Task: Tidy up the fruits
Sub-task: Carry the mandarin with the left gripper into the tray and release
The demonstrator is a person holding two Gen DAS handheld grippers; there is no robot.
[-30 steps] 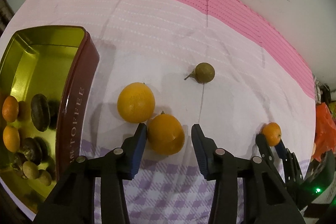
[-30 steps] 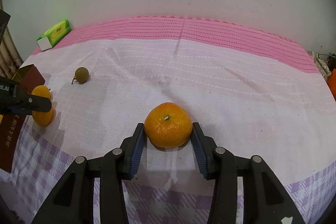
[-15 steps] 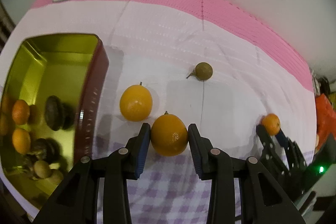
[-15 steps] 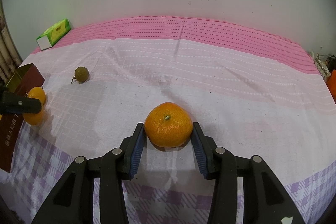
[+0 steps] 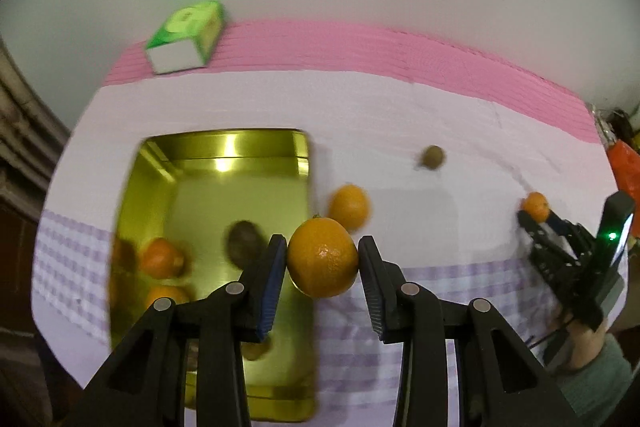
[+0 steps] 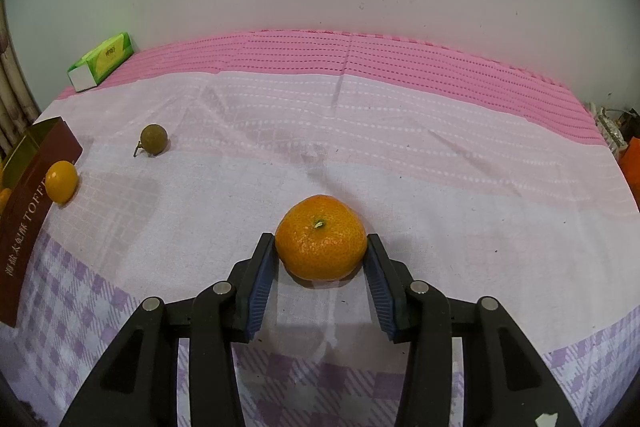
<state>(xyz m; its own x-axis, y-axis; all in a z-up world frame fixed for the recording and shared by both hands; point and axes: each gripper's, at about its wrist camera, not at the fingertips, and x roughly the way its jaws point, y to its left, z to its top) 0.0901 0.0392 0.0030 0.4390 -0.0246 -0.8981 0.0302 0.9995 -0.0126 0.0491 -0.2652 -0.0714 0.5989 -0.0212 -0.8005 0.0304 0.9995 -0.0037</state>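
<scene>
My left gripper [image 5: 322,259] is shut on an orange [image 5: 322,257] and holds it in the air by the right edge of the gold tin [image 5: 224,151]. Several fruits lie in the tin, among them a mandarin [image 5: 160,259] and a dark fruit [image 5: 244,245]. A second orange [image 5: 349,207] lies on the cloth just right of the tin; it also shows in the right wrist view [image 6: 61,181]. My right gripper [image 6: 320,259] is shut on a mandarin [image 6: 321,249] that rests on the cloth. A small brown fruit [image 6: 153,139] lies further back.
A green tissue box [image 5: 186,37] lies at the back left on the pink band of the cloth. The tin's dark red side [image 6: 28,211] stands at the left of the right wrist view. A wall runs behind the table. Orange clutter [image 5: 624,171] lies at the right edge.
My left gripper closed on the orange, lifted it off the cloth and swung left toward the tin. The right gripper has stayed still around the mandarin.
</scene>
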